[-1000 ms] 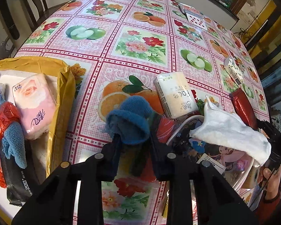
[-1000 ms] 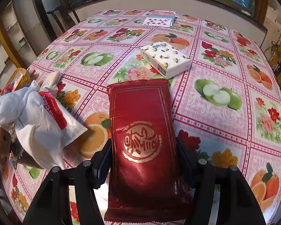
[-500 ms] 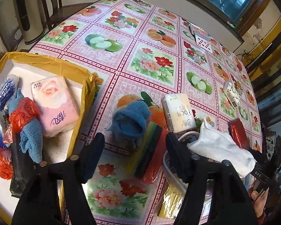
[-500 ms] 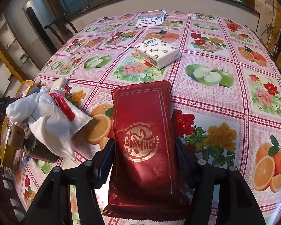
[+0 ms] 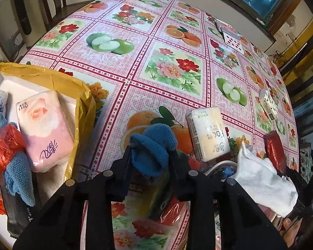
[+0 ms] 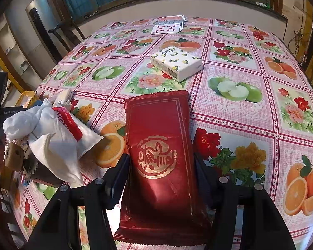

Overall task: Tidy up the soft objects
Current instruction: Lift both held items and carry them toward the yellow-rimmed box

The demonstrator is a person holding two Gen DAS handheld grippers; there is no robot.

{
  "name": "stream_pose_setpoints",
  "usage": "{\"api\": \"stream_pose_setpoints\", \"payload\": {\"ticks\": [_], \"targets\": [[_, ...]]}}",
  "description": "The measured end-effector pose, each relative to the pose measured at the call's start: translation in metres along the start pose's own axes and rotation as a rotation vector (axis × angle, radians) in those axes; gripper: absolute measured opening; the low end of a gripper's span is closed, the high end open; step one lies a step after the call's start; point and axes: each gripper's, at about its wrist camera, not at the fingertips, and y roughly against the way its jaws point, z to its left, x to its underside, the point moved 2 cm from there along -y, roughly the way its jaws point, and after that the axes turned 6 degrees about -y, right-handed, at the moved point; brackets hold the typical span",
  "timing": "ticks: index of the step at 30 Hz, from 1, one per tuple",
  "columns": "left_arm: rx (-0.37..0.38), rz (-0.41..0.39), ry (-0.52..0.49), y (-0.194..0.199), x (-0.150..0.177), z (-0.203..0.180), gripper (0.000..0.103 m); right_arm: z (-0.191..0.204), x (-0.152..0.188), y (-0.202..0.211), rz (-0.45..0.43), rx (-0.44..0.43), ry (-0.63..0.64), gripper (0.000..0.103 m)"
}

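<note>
Blue terry cloth (image 5: 152, 148) fills the near field of my left-wrist view: my left tongs (image 5: 149, 156) are closed upon it, one black finger (image 5: 125, 162) pressing each side, the cloth bunched and bulging above the tips. Beneath it lies a striped, multicoloured packet (image 5: 154, 200), only partly visible. To the left stands a box with a yellow liner (image 5: 81, 87), holding a pink tissue pack (image 5: 44, 129), a second blue cloth (image 5: 18, 173) and red plastic film (image 5: 7, 143). To the right, a white cloth (image 5: 260, 177) drapes over a basket (image 5: 217, 164) whose contents I cannot make out. Just beyond the held cloth, a cream tissue pack (image 5: 208, 133) rests flat on the flowered tablecloth (image 5: 173, 68).

Red foil dominates my right-wrist view: my right tongs (image 6: 161, 166) grip a long red packet (image 6: 158, 145) by its sides, the jaws closed to its width, its far end pointing away along the table. To its left sits the same white cloth (image 6: 52, 145) with a red-and-white wrapper (image 6: 67, 123) on it. Farther off lies a white patterned tissue pack (image 6: 176, 63), and at the far edge a spread of playing cards (image 6: 169, 26).
</note>
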Motion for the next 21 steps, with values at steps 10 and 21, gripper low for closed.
{"api": "stream_pose_setpoints", "payload": {"ticks": [10,21], "targets": [[-0.004,-0.151,-0.055,0.053,0.017,-0.002,0.027,-0.007,0.023,0.036,-0.095,-0.040,-0.102,0.037],[0.064,-0.115,-0.039,0.057,0.033,0.005,0.027,-0.006,0.021,0.048,-0.076,-0.037,-0.171,0.087]]}}
